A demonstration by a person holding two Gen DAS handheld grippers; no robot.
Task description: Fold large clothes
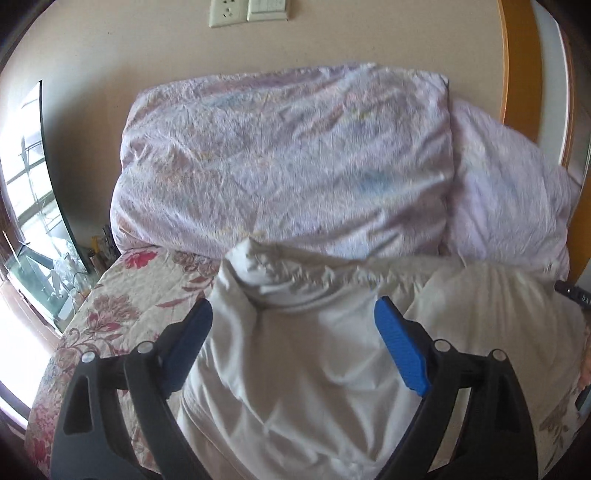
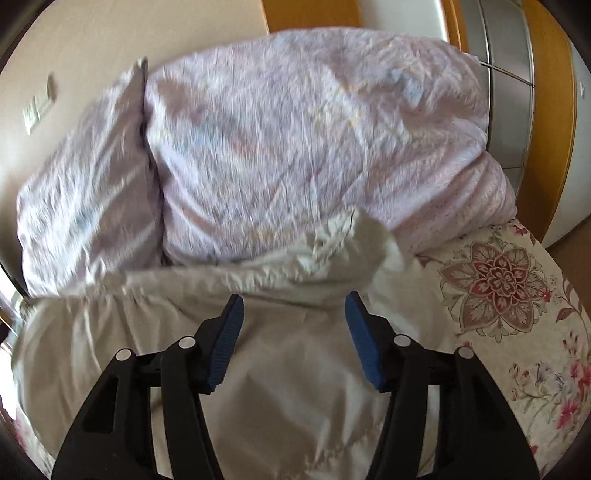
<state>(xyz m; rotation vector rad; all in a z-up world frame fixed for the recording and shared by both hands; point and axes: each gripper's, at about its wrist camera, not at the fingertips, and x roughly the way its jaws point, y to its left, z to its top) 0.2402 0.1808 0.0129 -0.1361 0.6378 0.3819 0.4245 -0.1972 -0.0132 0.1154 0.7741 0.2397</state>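
Lying rumpled on the floral bedspread [image 2: 517,295], a white garment [image 1: 295,369] beneath both tongs, left tongs [image 1: 293,314] and right tongs [image 2: 293,306] apart.

Beige wall [image 1: 110,55] with outlet [image 1: 228,13], bright window [image 1: 22,206], floral bedspread [image 2: 517,295].

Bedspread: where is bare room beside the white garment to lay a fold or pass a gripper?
Bare floral bedspread shows left of the white garment, running to the bed's edge, and again on its right side. Ahead is crowded: the lilac duvet pile borders the garment's far hem. Both the left gripper and right gripper are open over the garment.
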